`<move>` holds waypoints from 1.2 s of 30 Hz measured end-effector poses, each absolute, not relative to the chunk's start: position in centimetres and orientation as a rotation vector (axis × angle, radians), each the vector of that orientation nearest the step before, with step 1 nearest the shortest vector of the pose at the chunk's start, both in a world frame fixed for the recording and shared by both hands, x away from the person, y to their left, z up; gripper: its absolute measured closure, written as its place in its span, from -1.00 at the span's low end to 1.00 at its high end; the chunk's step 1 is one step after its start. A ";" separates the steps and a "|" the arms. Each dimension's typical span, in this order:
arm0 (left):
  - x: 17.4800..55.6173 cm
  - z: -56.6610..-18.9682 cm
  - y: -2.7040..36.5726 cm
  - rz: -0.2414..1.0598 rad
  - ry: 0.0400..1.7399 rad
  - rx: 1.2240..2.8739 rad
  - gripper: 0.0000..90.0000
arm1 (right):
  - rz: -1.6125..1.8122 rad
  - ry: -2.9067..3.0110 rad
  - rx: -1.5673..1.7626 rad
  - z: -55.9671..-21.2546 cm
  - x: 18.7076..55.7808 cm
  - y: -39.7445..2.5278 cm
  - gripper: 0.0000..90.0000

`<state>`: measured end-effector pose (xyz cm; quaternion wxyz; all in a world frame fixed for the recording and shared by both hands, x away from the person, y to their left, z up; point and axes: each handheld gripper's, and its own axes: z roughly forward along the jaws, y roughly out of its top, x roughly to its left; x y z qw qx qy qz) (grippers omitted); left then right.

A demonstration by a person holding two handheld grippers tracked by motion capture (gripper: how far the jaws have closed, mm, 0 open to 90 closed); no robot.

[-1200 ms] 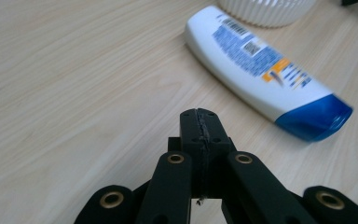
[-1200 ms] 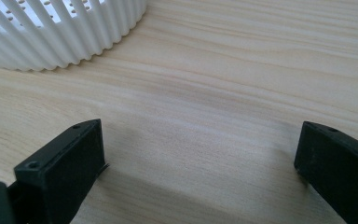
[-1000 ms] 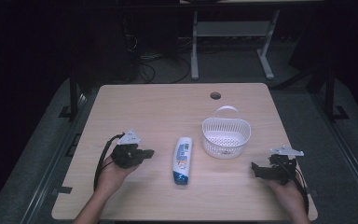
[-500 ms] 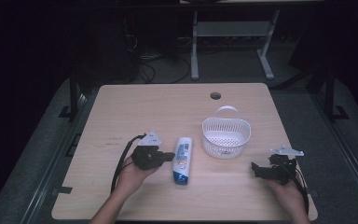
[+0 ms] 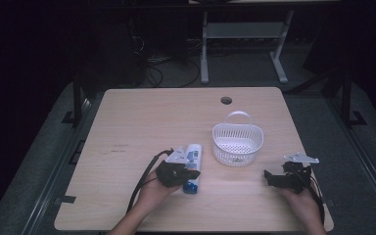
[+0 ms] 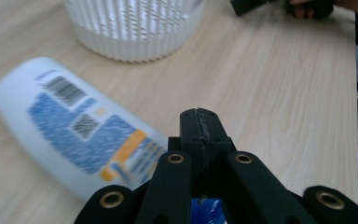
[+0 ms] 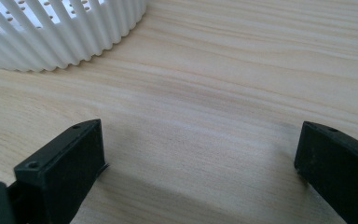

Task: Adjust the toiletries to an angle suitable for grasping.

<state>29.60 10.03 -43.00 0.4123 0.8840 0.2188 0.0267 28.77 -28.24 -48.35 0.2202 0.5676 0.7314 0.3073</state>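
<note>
the left tool has slid right onto the barcoded blue-labelled bottle, jaws pressed together; right tool gapes wide.

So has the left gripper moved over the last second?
Yes. The left gripper has travelled right across the table, toward the white basket, and now sits at the bottle.
</note>
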 end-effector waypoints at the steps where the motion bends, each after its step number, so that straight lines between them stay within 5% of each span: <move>1: 29.5 -43.1 9.8 0.068 0.543 2.232 1.00 | 0.850 2.023 1.570 -48.3 28.8 -28.2 -0.98; 17: 28.9 -44.8 8.4 0.074 0.526 2.329 1.00 | 0.850 2.023 1.567 -48.4 28.8 -28.3 -0.98; 36: 29.9 -44.7 11.7 0.122 0.608 2.357 1.00 | 0.850 2.023 1.567 -48.4 28.8 -28.3 -0.98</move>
